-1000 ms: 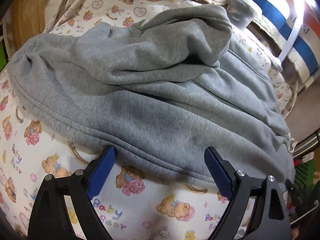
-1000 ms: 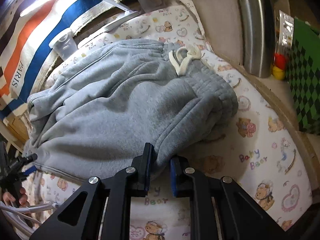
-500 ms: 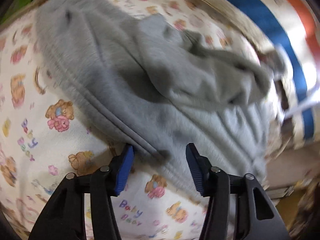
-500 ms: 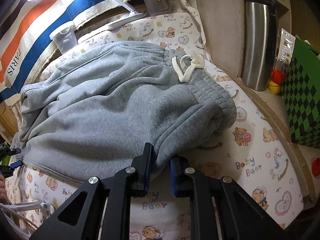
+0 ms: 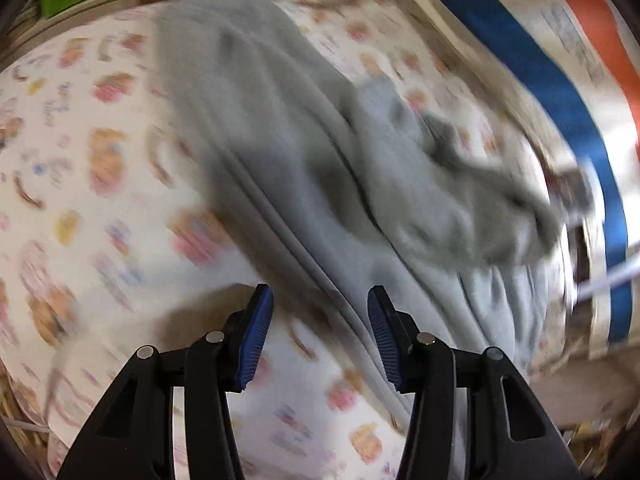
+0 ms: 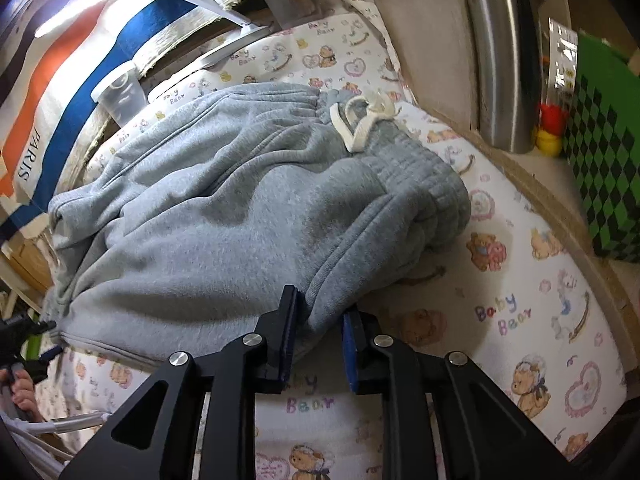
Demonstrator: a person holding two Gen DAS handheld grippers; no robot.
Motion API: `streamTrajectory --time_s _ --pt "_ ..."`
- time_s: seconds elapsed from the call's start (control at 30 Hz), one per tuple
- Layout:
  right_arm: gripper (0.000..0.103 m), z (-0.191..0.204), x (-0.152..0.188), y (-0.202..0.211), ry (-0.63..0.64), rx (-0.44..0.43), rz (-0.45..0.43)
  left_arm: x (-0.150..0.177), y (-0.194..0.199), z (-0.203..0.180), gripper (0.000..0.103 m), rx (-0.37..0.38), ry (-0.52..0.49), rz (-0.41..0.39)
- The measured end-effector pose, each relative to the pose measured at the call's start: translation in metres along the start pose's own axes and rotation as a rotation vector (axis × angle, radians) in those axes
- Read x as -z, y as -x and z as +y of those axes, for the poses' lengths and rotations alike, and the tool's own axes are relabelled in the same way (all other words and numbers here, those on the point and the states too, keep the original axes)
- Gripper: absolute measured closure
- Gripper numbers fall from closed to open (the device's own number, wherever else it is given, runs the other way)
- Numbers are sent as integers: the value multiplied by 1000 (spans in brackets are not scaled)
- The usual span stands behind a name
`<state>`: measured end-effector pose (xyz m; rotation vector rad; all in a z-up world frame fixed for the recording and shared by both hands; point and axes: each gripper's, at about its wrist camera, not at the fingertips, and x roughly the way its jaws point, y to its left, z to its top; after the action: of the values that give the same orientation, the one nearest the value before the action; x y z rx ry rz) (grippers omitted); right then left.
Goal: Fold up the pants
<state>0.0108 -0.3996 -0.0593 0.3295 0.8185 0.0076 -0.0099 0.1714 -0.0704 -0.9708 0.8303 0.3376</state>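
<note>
"Baby Bear" sheet (image 6: 520, 320), "PARIS" cloth (image 6: 28, 156), right gripper (image 6: 318, 316) pinching pants (image 6: 224, 220), left gripper (image 5: 320, 316) parted.

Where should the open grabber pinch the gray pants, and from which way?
Probably the pants' near seamed edge, already lying between the left gripper's open fingers. Come in low from the bear sheet side: that edge is thin and lies flat, while the middle is bunched.

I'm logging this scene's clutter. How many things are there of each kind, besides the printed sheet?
Pants: 1
Steel flask: 1
Plastic cup: 1
Green checkered box: 1
Tools: 2, left, right
Total: 6
</note>
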Motion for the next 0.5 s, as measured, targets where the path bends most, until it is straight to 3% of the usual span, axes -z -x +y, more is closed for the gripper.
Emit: streamTrajectory --time_s 0.13,0.17,0.27,0.37,0.4,0.47,0.5 --pt "82 -1 2 0 -12 4 6 -24 -6 12 54 18 31 48" --pt "81 -1 2 2 -15 5 5 -27 -8 13 50 30 43 55" --pt "81 -2 4 6 -32 5 -2 -29 -12 13 38 82 75 35" --pt "72 -5 6 6 -48 18 -3 -29 -17 8 38 92 90 8" --pt "70 -6 6 6 -55 20 -5 -30 -19 6 40 94 90 2" --pt "69 -9 5 6 -66 15 -5 -34 -24 7 62 79 92 13" --pt "69 -10 4 5 -72 17 -7 -38 -24 13 64 89 112 24"
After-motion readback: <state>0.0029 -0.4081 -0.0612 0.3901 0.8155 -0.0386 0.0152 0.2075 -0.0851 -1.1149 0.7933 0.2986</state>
